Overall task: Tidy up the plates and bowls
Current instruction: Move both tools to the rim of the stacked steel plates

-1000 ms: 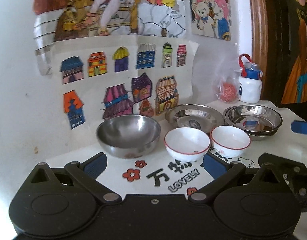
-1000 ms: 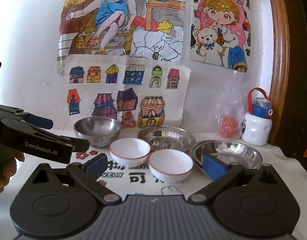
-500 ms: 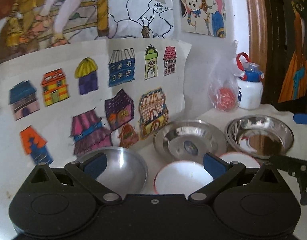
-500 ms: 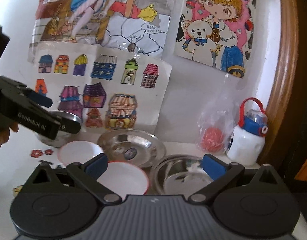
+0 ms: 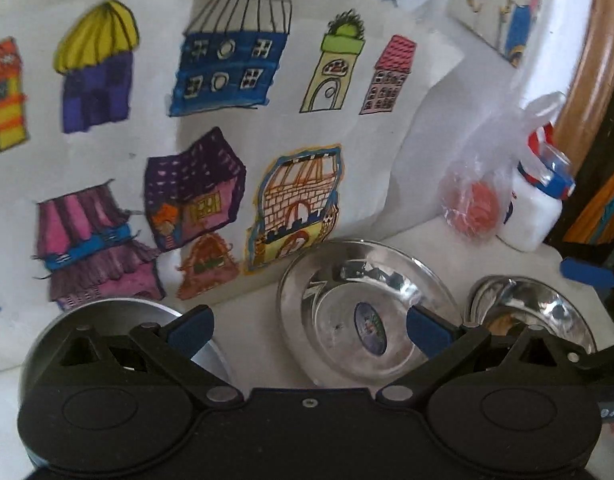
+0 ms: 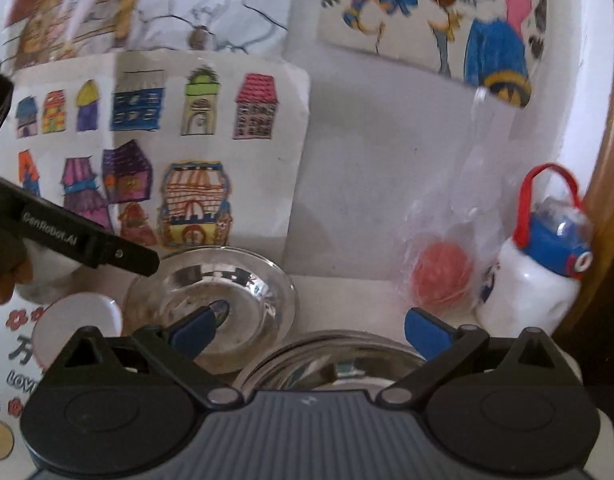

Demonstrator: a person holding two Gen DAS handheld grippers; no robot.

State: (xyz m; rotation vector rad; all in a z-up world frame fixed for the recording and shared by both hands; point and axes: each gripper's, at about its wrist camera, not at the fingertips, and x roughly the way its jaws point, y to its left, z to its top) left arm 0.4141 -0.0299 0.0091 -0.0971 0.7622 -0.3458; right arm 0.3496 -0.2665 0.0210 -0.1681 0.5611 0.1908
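Bare counter (image 6: 347, 300) strip seen between steel plate (image 6: 211, 300) and bagged red ball (image 6: 439, 276). Far side closed by wall (image 6: 367, 180). Right side blocked by white bottle (image 6: 535, 280). Left approach crossed by left hand-held gripper (image 6: 119, 254).

A shallow steel plate (image 5: 363, 312) with a small sticker at its centre lies flat ahead, between the left jaws. A steel mixing bowl (image 5: 119, 320) sits upright behind the left finger, and stacked steel dishes (image 5: 531, 316) lie beyond the right finger. A white red-rimmed bowl (image 6: 77, 320) stands left of the right gripper's jaws.
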